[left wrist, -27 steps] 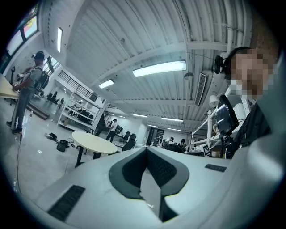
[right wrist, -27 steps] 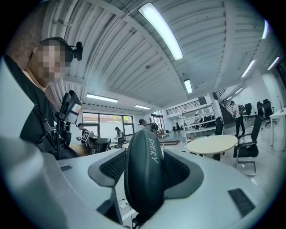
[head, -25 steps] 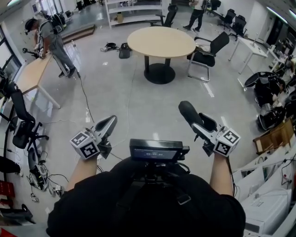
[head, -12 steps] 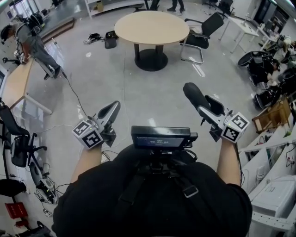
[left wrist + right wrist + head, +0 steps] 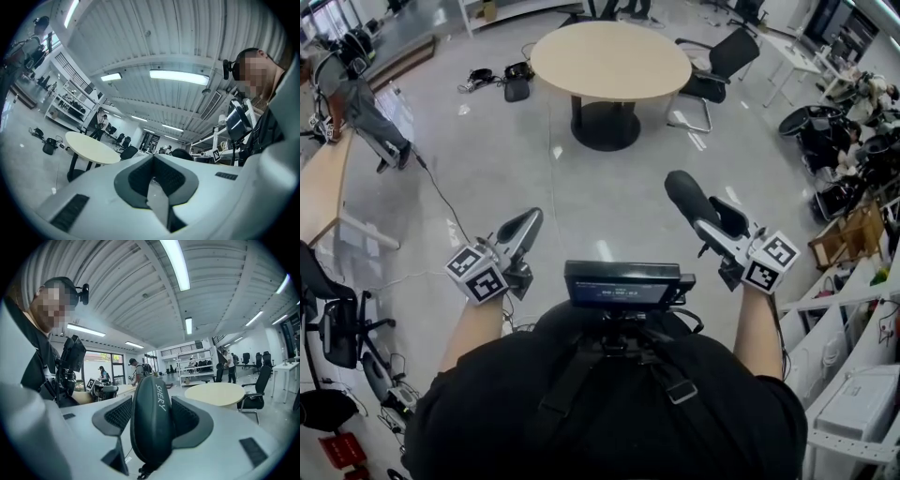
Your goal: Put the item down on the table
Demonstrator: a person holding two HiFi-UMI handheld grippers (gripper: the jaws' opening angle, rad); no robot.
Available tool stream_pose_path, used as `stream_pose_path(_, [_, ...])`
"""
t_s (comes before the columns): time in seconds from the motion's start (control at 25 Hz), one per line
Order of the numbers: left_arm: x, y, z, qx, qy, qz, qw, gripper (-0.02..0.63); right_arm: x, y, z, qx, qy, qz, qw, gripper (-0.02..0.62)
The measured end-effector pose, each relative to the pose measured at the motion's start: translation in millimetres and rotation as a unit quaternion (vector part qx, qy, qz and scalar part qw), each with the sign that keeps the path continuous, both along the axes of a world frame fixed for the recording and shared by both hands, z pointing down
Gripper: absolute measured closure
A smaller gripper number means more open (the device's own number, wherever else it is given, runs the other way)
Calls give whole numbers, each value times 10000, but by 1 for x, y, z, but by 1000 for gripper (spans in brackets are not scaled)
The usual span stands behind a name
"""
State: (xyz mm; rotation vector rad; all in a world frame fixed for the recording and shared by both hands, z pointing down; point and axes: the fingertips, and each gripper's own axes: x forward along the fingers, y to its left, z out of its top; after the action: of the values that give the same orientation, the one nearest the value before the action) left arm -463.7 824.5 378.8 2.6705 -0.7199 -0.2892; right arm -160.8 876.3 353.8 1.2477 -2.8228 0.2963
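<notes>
Dark oval case [image 5: 151, 423], lettered SHERY, sits clamped between the pads of the right gripper [image 5: 705, 214], whose jaws stand wide apart around it; the case is carried in the air above the grey floor [image 5: 534, 178], well apart from the round table [image 5: 609, 58] ahead; the left gripper [image 5: 525, 225] is held level beside it, its jaws pressed together with nothing between them; a small screen [image 5: 623, 284] sits at the wearer's chest between the two grippers; a black office chair [image 5: 712, 70] stands just beside the table; another person [image 5: 356, 103] bends over a desk at far left.
</notes>
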Motion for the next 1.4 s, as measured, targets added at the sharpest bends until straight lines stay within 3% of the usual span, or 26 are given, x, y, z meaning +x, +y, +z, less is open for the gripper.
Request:
stream_pose_path(0.16, [90, -89, -26, -118, -27, -62, 9999, 604, 93, -96, -29, -66, -53, -49, 10000, 322])
stream_pose_path(0.36, [104, -179, -26, -101, -123, -329, 9993, 604, 118, -200, -23, -47, -151, -248, 9996, 322])
stream_pose_path(0.52, [201, -251, -41, -21, -157, -747, 9971, 604, 220, -293, -29, 43, -267, -611, 9978, 322])
stream_pose_path(0.92, [335, -343, -57, 38, -163, -987, 9950, 604, 333, -422, -44, 203, -351, -1169, 9923, 322])
stream_pose_path(1.2, [340, -383, -26, -161, -173, -1060, 9941, 604, 348, -462, -5, -15, -440, -1125, 9927, 322])
stream_pose_path(1.4, [338, -443, -10, -194, -15, -833, 9963, 604, 342, -509, 3, -68, -295, -953, 9950, 322])
